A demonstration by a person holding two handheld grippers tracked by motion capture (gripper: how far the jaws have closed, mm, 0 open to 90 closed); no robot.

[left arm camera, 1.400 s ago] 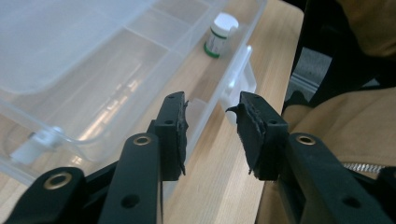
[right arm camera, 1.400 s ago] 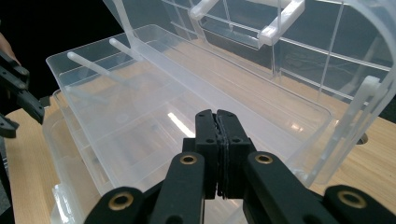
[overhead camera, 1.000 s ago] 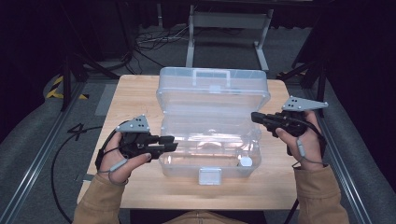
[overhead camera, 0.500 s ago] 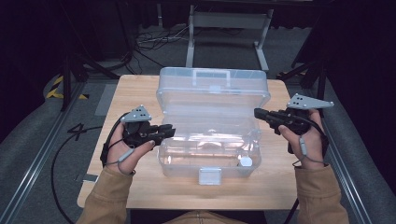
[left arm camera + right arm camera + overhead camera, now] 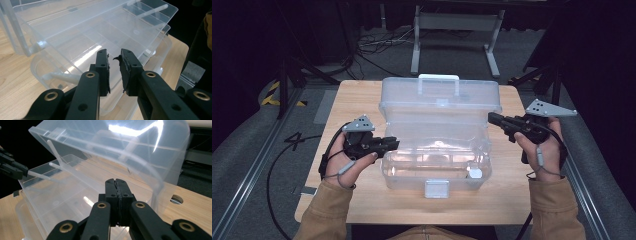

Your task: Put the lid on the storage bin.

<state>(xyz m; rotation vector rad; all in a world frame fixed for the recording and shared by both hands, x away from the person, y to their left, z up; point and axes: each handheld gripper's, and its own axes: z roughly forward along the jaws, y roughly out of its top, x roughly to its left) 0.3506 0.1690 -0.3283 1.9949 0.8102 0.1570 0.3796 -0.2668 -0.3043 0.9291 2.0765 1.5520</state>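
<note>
A clear plastic storage box (image 5: 437,150) is seen at the middle of the wooden table (image 5: 362,95), its lid (image 5: 439,97) raised at the far side and its white latch (image 5: 436,188) facing the near edge. The left gripper (image 5: 391,145) is held at the box's left wall; its jaws have just been closing, a narrow gap remains between the pads (image 5: 105,68), and nothing is gripped. The right gripper (image 5: 493,118) is placed at the right end of the lid, just beside the hinge corner, with its jaws pressed fully together on nothing (image 5: 116,195). An inner tray on thin link arms (image 5: 40,175) is visible under the lid. The step in hand is judged to be handling the lid. It is best done with the base steadied from the left while the lid is pushed evenly, so that the light box is not slid across the table.
</note>
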